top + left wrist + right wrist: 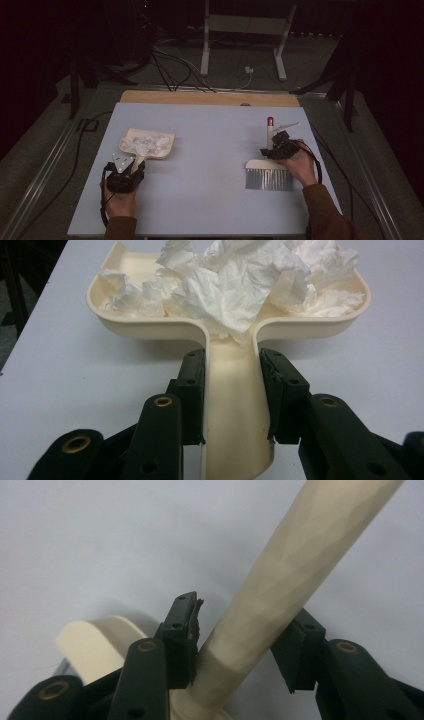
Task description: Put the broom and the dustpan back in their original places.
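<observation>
Dustpan (148, 143), brush (269, 167) on pale-blue tabletop (210, 165) — room dark (cables behind).

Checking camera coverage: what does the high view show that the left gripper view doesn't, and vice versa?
High view alone: the brush lying on the table, the right gripper at its handle, and both hands. Left gripper view alone: close detail, with the left gripper pads pressed on either side of the dustpan handle and the creases of the crumpled tissue. Both: dustpan, tissue, blue-grey table.

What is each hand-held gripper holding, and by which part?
The left hand-held gripper clamps the dustpan by its handle. The right hand-held gripper straddles the brush handle, jaws apart, not gripping.
</observation>
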Available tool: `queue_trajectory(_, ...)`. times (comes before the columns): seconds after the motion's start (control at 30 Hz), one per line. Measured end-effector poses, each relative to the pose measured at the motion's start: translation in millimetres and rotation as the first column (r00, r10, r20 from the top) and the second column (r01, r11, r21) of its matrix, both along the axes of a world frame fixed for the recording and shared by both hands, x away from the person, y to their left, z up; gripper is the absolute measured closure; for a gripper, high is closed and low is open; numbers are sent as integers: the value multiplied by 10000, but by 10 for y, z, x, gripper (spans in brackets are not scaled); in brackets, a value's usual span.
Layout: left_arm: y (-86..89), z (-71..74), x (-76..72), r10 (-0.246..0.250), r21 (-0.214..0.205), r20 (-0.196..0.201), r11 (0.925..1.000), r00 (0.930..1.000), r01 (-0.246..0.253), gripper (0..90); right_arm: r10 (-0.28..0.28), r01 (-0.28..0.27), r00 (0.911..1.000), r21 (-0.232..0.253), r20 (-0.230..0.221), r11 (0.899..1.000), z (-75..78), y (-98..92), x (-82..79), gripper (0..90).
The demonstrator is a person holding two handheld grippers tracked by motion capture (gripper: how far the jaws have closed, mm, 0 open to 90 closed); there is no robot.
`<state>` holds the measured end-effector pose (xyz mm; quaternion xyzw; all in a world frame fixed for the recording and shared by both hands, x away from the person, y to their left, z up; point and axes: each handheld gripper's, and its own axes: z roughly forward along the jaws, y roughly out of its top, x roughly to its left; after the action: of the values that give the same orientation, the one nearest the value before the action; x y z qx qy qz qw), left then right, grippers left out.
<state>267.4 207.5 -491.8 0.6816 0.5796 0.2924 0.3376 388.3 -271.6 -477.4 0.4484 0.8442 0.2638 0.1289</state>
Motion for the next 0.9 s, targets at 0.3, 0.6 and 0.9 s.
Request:
queue_trajectory(0.3,-84,-69,47,135,36,-221,9999,9997,-135,663,-224,215,9997,-1530,-42,9880,-190,55,37,565)
queue_trajectory(0.6,-165,-137,115,394,195,-308,9991,9987,-388,663,-848,821,9963,-1281,-152,9883,-237,33,19,545)
queue_trajectory(0.9,-258,-237,227,468,310,-440,9985,9979,-454,663,-1525,1538,9881,-960,203,9834,-256,32,-51,387)
